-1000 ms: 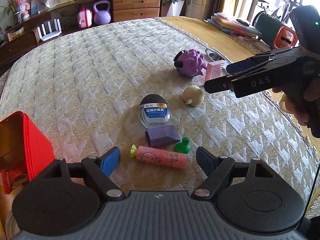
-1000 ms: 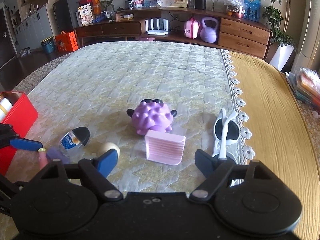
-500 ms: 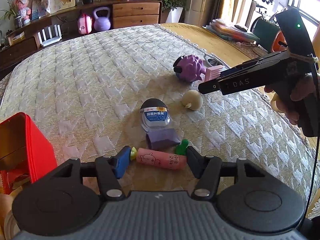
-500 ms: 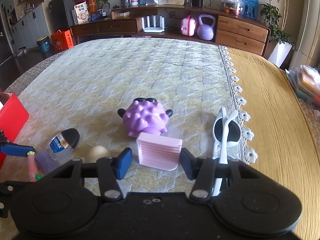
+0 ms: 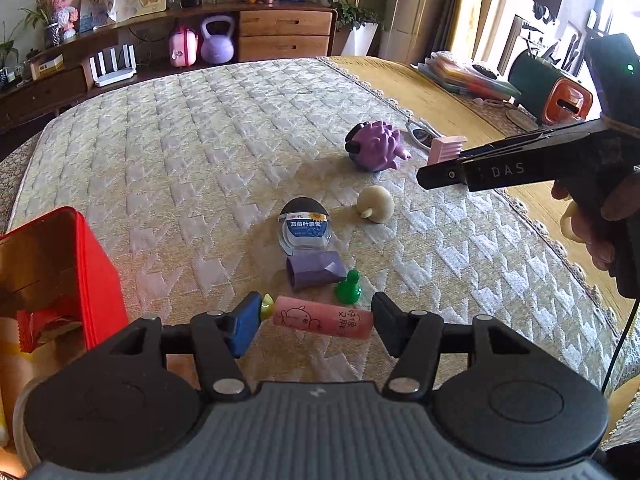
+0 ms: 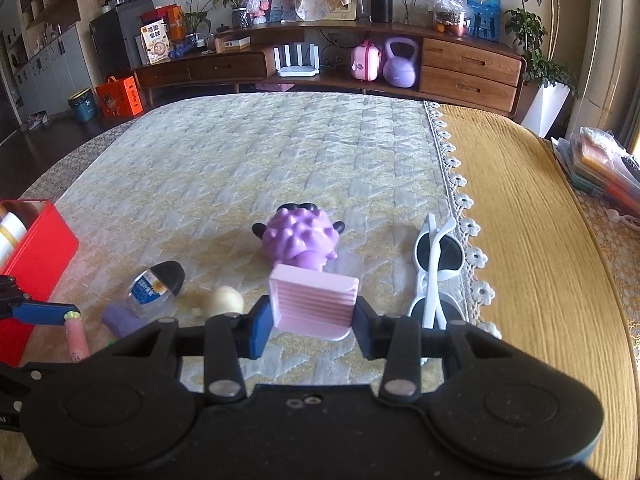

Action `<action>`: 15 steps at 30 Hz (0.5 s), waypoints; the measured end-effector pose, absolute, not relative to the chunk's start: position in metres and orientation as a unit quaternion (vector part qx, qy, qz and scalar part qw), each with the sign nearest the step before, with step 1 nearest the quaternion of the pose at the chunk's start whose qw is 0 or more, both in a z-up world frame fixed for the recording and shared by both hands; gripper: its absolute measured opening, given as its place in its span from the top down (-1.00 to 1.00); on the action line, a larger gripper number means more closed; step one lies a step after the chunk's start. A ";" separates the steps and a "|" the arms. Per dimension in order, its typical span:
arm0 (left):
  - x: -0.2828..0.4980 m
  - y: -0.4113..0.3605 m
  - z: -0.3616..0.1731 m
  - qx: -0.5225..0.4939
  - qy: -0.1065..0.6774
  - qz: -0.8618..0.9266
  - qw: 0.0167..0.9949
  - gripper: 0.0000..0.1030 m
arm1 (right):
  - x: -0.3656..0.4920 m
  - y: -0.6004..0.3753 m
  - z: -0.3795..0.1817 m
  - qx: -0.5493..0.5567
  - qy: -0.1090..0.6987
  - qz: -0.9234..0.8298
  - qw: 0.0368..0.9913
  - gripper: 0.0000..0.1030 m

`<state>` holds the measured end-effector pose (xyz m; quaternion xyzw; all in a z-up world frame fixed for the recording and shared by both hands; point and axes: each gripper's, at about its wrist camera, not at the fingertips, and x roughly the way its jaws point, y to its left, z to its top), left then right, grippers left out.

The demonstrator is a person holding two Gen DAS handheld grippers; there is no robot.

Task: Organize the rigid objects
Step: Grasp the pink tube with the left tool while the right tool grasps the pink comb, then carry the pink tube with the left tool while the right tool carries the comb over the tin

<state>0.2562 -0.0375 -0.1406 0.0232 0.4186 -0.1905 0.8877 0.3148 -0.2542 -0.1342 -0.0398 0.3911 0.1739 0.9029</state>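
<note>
A pink tube (image 5: 320,316) with a yellow-green cap lies lengthwise between the pads of my left gripper (image 5: 316,320), which is shut on its two ends, just above the quilted bedspread. My right gripper (image 6: 313,328) has a pink ridged block (image 6: 314,300) between its pads; the jaws are closing on the block's sides and hold it a little off the spread. In the left wrist view the right gripper (image 5: 440,170) reaches in from the right with the block (image 5: 446,148) at its tip.
On the spread lie a purple spiky toy (image 5: 376,150), a cream ball (image 5: 376,209), a clear bottle with a black cap (image 5: 305,228), a purple block (image 5: 316,270) and a green pawn (image 5: 348,286). White sunglasses (image 6: 436,268) lie right of the block. A red box (image 5: 92,272) stands at the left.
Both grippers went from wide open to closed: the left on the pink tube, the right on the pink ridged block, which has come up off the spread.
</note>
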 end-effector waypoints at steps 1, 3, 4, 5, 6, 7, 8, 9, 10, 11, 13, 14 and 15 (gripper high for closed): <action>0.253 -0.037 -0.138 0.021 0.418 -0.189 0.889 -0.16 | 0.310 -0.252 -0.131 -0.041 0.391 0.176 0.903 0.19; 0.247 -0.035 -0.132 0.015 0.414 -0.188 0.891 -0.16 | 0.300 -0.249 -0.124 -0.043 0.390 0.180 0.902 0.19; 0.244 -0.033 -0.129 0.013 0.412 -0.188 0.892 -0.16 | 0.295 -0.247 -0.120 -0.043 0.390 0.185 0.901 0.19; 0.240 -0.032 -0.126 0.011 0.409 -0.187 0.893 -0.16 | 0.291 -0.245 -0.117 -0.043 0.389 0.189 0.901 0.19; 0.236 -0.031 -0.122 0.009 0.407 -0.186 0.894 -0.16 | 0.285 -0.243 -0.112 -0.044 0.387 0.193 0.901 0.19; 0.232 -0.029 -0.119 0.008 0.404 -0.186 0.896 -0.16 | 0.280 -0.240 -0.108 -0.046 0.386 0.196 0.900 0.19; 0.228 -0.027 -0.115 0.006 0.401 -0.186 0.897 -0.16 | 0.275 -0.237 -0.104 -0.046 0.386 0.200 0.899 0.19; 0.224 -0.025 -0.112 0.004 0.399 -0.185 0.898 -0.16 | 0.269 -0.233 -0.100 -0.049 0.385 0.205 0.899 0.19; 0.220 -0.023 -0.109 0.001 0.397 -0.184 0.899 -0.16 | 0.263 -0.230 -0.096 -0.052 0.383 0.209 0.898 0.19; 0.216 -0.020 -0.106 -0.001 0.394 -0.183 0.901 -0.16 | 0.258 -0.226 -0.092 -0.057 0.382 0.213 0.898 0.19; 0.208 -0.015 -0.100 -0.004 0.390 -0.179 0.903 -0.16 | 0.249 -0.219 -0.084 -0.065 0.379 0.221 0.896 0.19; 0.204 -0.012 -0.097 -0.005 0.389 -0.175 0.904 -0.16 | 0.245 -0.216 -0.081 -0.067 0.378 0.225 0.896 0.19; 0.201 -0.009 -0.095 -0.007 0.388 -0.174 0.905 -0.16 | 0.241 -0.212 -0.078 -0.070 0.377 0.228 0.895 0.19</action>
